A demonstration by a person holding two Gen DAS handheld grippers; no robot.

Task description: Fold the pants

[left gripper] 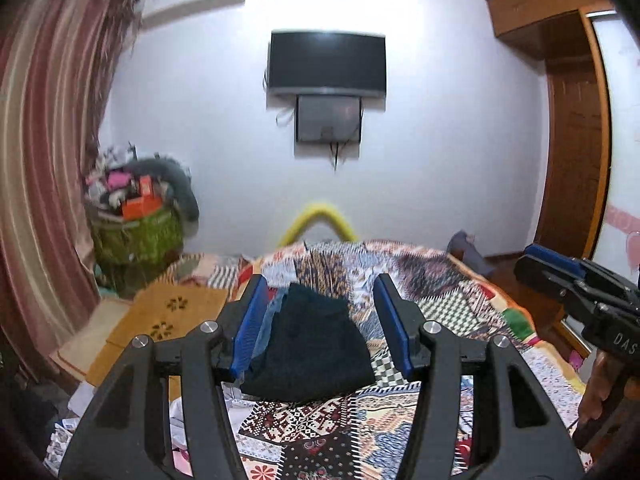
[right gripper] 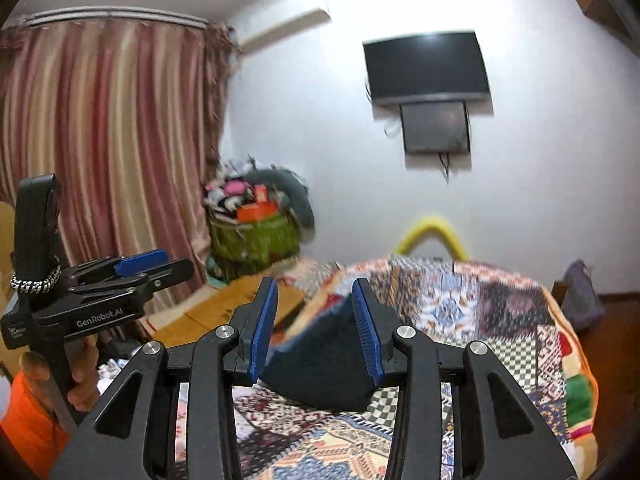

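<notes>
Both jaws spread wide, holding nothing. I see the left gripper and right gripper up off the bed. Pants sit in a dark folded pile on the patchwork quilt, ahead of both grippers, untouched. TV on the wall.

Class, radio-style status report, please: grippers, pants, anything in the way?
Left gripper jaws open, empty. Right gripper jaws open, empty. Dark pants lie folded on patchwork bedspread, untouched. Nothing in the way.
</notes>
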